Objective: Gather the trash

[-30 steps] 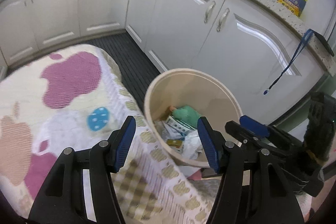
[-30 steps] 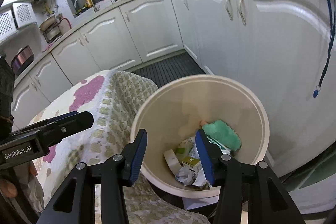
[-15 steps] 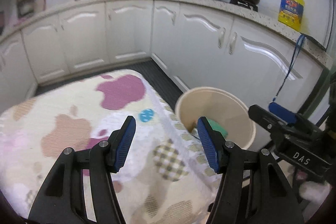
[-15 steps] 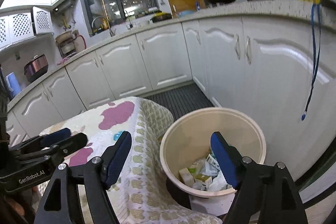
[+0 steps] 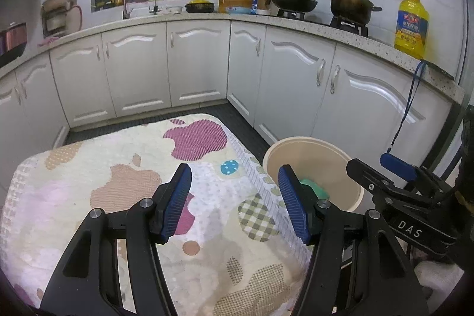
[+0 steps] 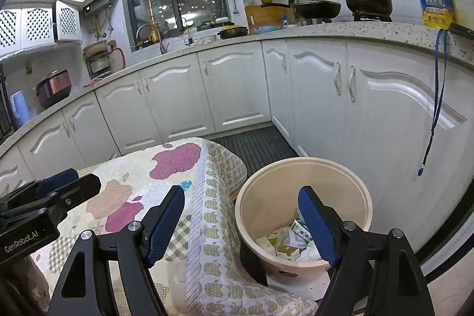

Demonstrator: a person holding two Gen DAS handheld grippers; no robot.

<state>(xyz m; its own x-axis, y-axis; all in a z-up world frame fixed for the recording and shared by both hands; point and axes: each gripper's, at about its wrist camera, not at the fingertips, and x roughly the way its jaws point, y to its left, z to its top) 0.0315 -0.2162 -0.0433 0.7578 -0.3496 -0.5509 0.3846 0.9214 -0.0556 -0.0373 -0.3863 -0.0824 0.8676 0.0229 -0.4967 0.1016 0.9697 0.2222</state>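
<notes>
A beige round bin (image 6: pixel 296 160) stands on the floor beside the cloth-covered table (image 6: pixel 133 168). Paper scraps and small boxes (image 6: pixel 287 242) lie at its bottom, with a green item (image 5: pixel 314 188) among them. My right gripper (image 6: pixel 241 191) hovers above the gap between the table edge and the bin; its jaws are opening and nothing is between them. Over the tablecloth (image 5: pixel 118 168), left of the bin (image 5: pixel 314 141), my left gripper (image 5: pixel 234 176) is open and holds nothing. Each gripper shows at the edge of the other's view.
White cabinets (image 5: pixel 296 85) curve around behind the bin under a speckled counter. On the counter are pots (image 5: pixel 349 2) and a yellow oil bottle (image 5: pixel 411 22). A blue lanyard (image 6: pixel 435 96) hangs off its edge. A dark ribbed mat (image 6: pixel 254 144) covers the floor.
Both grippers rose and drew back from the bin, tilting up toward the kitchen. The left one shifted over the table. The right jaws spread wider.
</notes>
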